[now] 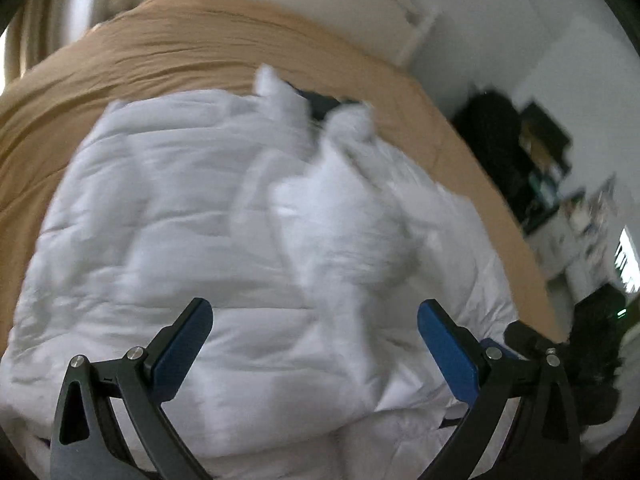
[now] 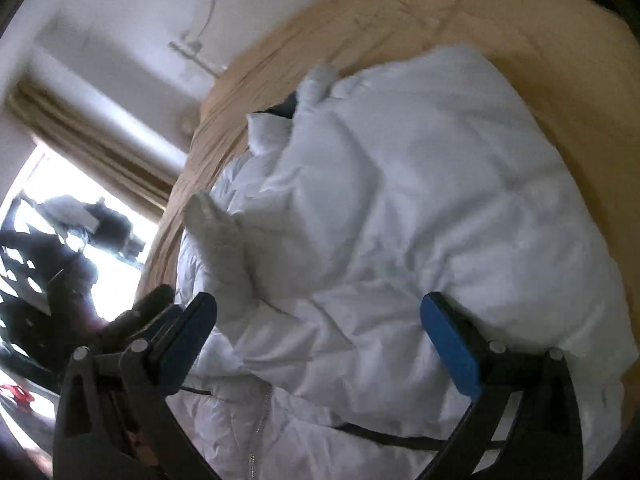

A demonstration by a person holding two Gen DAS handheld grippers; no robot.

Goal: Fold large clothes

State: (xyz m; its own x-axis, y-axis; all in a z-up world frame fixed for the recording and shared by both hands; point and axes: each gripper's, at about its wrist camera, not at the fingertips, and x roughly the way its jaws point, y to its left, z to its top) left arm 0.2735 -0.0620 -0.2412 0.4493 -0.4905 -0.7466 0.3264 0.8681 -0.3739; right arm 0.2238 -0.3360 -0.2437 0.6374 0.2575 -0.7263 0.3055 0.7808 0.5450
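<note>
Bed (image 1: 168, 56) with tan cover fills both views. White padded jacket (image 1: 180, 200) lies bunched on it; zipper (image 2: 260, 420) runs along the near edge in the right wrist view; dark lining shows at the far collar. Left tongs (image 1: 316, 332) spread wide above the jacket, holding nothing. Right tongs (image 2: 320, 332) likewise wide apart, empty, over the jacket. Frames blurred.

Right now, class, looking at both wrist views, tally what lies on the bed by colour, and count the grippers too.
White puffy jacket: 1
Tan bedspread: 1
Grippers, both open and empty: 2, the left gripper and the right gripper
Total: 4
</note>
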